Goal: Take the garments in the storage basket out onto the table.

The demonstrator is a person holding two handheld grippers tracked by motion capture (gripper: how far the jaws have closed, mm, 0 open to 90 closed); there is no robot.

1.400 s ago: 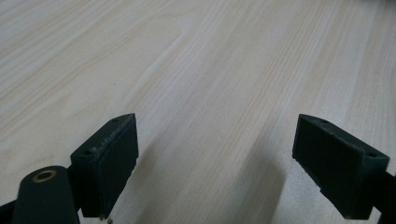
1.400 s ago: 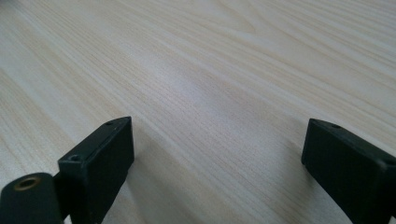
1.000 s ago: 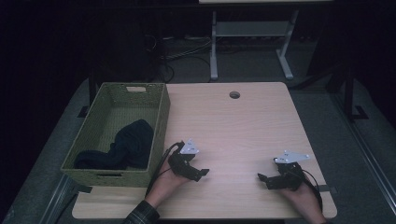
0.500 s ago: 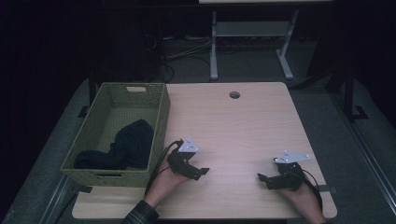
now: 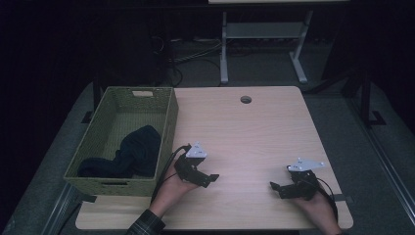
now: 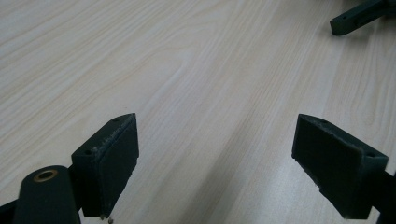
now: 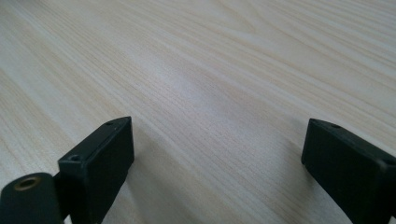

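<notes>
The table (image 5: 254,127) is a pale wood-grain top with a round cable hole (image 5: 245,99) near its far edge; its working surface between the two tools is bare. At its left edge stands a woven green basket (image 5: 169,122), long side against the table edge, open at the top. Inside the basket, toward its near end, lies a dark garment (image 5: 132,154), bunched and crumpled, wholly within the walls; nothing grips or touches it.

The left gripper (image 5: 211,178) rests low on the table just right of the basket's near corner, pointing toward the middle of the table; in the left gripper view (image 6: 215,163) its jaws stand wide apart with only bare wood between them. The right gripper (image 5: 274,187) rests near the table's near right corner, well apart from the basket, pointing leftward toward the other tool; in the right gripper view (image 7: 215,168) its jaws likewise stand wide apart over bare wood; the tip of this gripper also shows at the top right of the left gripper view.

Judgement: the work stands at rest, either before the garment is taken out or after it has gone in; which cannot be told. If it is to come out, the left gripper is the nearer; it must lift clear of the basket wall, descend on the raised fold and close.
</notes>
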